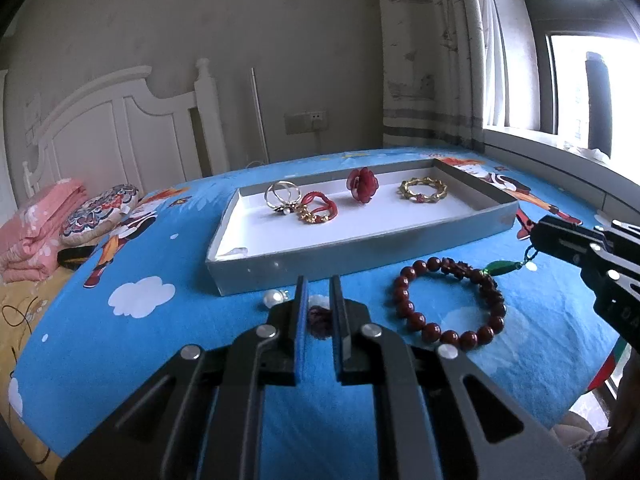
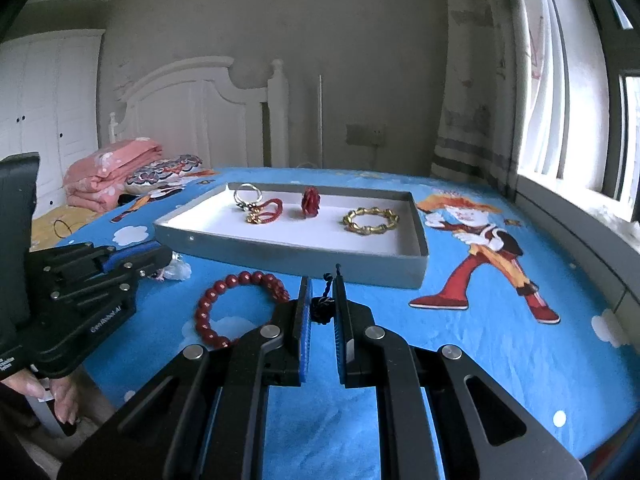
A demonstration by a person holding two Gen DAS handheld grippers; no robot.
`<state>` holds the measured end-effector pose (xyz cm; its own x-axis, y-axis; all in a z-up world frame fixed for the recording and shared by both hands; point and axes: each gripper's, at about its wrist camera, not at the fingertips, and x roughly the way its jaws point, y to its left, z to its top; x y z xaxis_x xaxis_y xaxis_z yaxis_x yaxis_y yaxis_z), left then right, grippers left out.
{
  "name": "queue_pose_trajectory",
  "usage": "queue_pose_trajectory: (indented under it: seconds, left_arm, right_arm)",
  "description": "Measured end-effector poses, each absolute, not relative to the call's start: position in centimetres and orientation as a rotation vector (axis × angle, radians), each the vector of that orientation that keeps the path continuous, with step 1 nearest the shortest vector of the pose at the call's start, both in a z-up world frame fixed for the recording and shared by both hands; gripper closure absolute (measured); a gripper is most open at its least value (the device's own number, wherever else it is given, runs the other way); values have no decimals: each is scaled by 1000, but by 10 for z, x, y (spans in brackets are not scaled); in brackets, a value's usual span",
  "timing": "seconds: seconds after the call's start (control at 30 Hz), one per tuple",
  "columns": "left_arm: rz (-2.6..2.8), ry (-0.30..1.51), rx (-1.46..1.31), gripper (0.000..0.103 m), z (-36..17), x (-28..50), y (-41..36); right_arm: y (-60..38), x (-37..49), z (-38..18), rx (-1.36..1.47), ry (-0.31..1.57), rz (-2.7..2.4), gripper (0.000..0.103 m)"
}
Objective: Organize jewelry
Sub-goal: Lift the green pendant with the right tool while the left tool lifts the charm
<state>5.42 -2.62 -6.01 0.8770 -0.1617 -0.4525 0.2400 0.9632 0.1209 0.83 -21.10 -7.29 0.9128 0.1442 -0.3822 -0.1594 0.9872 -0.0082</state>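
I see the red bead bracelet (image 1: pixel 448 300) lying flat on the blue bedsheet (image 1: pixel 160 340), just in front of the grey tray (image 1: pixel 360 254) and outside it, with a green leaf charm (image 1: pixel 500 269) on a short cord at its far right side. My right gripper (image 2: pixel 320 308) is clenched on that cord's dark knot (image 2: pixel 322 307), which sits between its pads; from the left wrist view the same gripper reaches in from the right edge with the cord running to its tip. My left gripper (image 1: pixel 318 312) is closed down on a small dark red tassel-like piece (image 1: pixel 319 318) pinched between its blue pads, low over the sheet and just left of the bracelet. Beside its tip lies a pearl earring (image 1: pixel 273 299), close against the tray's front wall. Inside the tray, on the white floor, rest a silver ring pair (image 1: pixel 282 196), a red cord bracelet with gold beads (image 1: pixel 316 210) touching it, a red flower piece (image 1: pixel 362 185) standing upright, and a gold bangle (image 1: pixel 423 190) towards the right end. Beyond, a pink folded quilt (image 1: pixel 36 232) and a patterned cushion (image 1: pixel 102 214) sit by the white headboard (image 1: pixel 120 132), and a hand (image 2: pixel 48 394) shows under the left gripper in the right wrist view
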Motion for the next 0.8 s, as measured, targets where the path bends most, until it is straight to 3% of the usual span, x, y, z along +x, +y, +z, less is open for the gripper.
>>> queue_pose_trajectory:
  seconds: [0.1, 0.13, 0.2, 0.27, 0.4, 0.47, 0.8]
  left_arm:
    - [-211, 480, 203, 88, -64, 55, -29]
    - [-206, 492, 208, 71, -65, 55, -29]
    - [-201, 506, 204, 52, -67, 56, -27]
    - [-181, 517, 198, 52, -69, 59, -25]
    - [-207, 575, 193, 66, -77, 64, -24]
    - [-234, 574, 212, 83, -78, 60, -29]
    - [-224, 574, 160, 85, -69, 62, -20]
  right_arm:
    - [-208, 9, -72, -55, 393, 158, 93]
    - [-208, 9, -73, -54, 397, 159, 93]
    - [-208, 11, -75, -48, 410, 164, 93]
    - [-207, 11, -75, -47, 413, 167, 93]
    - [-206, 12, -77, -51, 418, 172, 93]
    - [-207, 13, -77, -49, 422, 171, 93]
    - [-207, 8, -70, -43, 390, 173, 93]
